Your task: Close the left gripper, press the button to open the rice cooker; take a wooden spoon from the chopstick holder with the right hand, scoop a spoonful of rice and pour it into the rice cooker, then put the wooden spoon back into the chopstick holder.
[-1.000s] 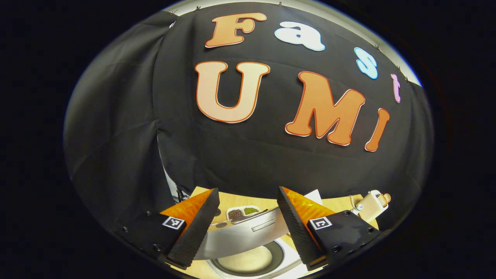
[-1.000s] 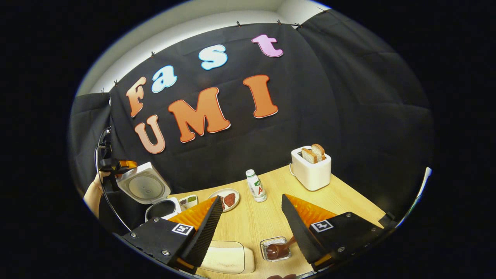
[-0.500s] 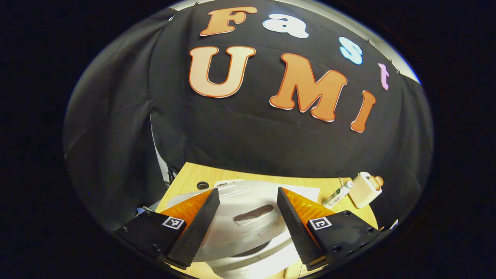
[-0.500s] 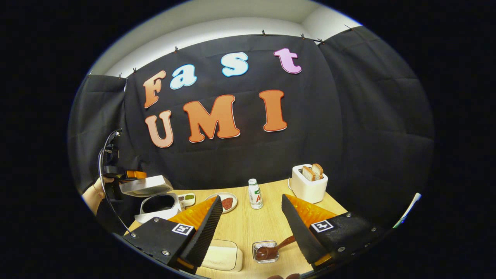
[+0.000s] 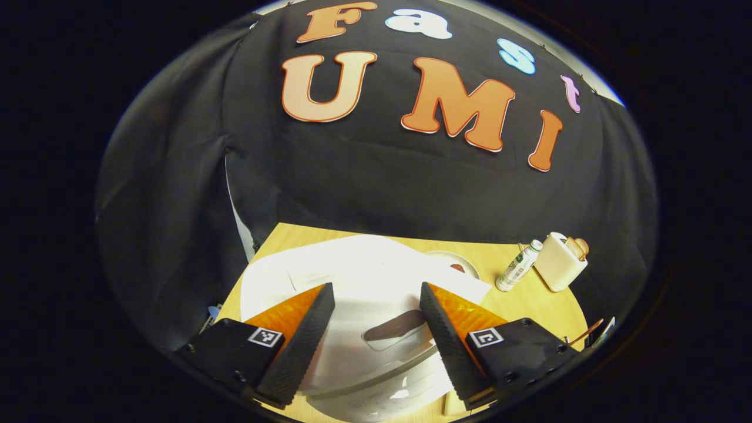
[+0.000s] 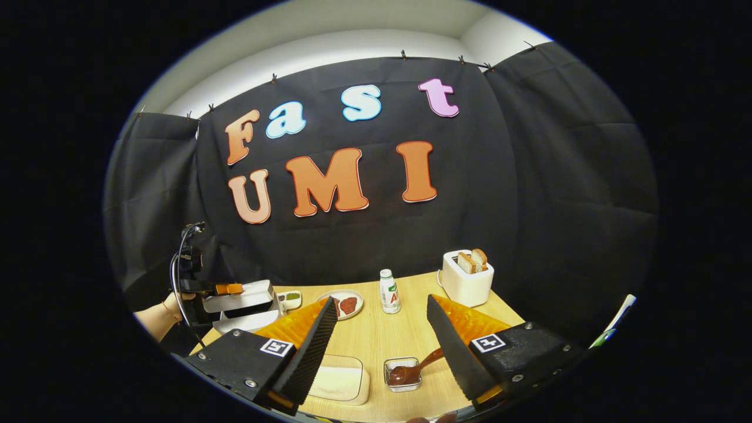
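Observation:
The white rice cooker [image 6: 244,306] stands at the table's left, its lid [image 5: 364,276] lowered almost flat onto the body. My left gripper [image 5: 376,288] hovers open just over the lid, with the dark handle recess [image 5: 396,329] between its fingers. In the right gripper view the left gripper [image 6: 226,289] sits against the lid's top, held by a hand [image 6: 164,308]. My right gripper [image 6: 382,299] is open and holds nothing above the table's front. The wooden spoon [image 6: 411,370] lies with its bowl in a small clear holder [image 6: 402,376] beneath it. A cream rice box [image 6: 339,385] sits to the holder's left.
A small bottle [image 6: 387,291] and a white toaster [image 6: 467,276] with bread stand at the back of the wooden table [image 6: 376,341]. A plate [image 6: 342,304] with meat and a small divided dish [image 6: 289,298] lie next to the cooker.
The cooker lid has swung down from upright to nearly shut, and the left gripper has come down with it. The right gripper has shifted slightly and stays open.

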Motion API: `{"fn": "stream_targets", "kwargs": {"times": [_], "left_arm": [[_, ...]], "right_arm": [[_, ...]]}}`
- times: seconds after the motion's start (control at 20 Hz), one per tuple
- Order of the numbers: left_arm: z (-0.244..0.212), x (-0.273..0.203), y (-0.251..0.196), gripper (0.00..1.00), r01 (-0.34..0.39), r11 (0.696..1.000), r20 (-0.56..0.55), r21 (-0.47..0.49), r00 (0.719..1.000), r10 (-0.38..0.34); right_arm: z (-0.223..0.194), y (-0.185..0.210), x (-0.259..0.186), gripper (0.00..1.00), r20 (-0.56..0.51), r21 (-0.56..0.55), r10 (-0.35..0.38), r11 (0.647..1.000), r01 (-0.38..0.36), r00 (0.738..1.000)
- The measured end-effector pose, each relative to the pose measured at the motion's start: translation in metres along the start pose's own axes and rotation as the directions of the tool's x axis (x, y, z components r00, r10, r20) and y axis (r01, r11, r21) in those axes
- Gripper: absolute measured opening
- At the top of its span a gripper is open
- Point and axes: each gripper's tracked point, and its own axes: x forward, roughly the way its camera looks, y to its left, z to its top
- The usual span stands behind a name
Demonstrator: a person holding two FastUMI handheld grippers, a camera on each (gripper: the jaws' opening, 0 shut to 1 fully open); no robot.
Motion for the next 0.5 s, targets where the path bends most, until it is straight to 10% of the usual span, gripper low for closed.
{"fn": "stream_targets", "kwargs": {"times": [0.5], "left_arm": [[-0.038,0.016,-0.004,1.00,-0.014,0.998,-0.021,0.066,1.000,0.016]], "right_arm": [[-0.017,-0.015,-0.009,0.95,-0.046,0.037,-0.027,0.999,0.028,0.999]]}}
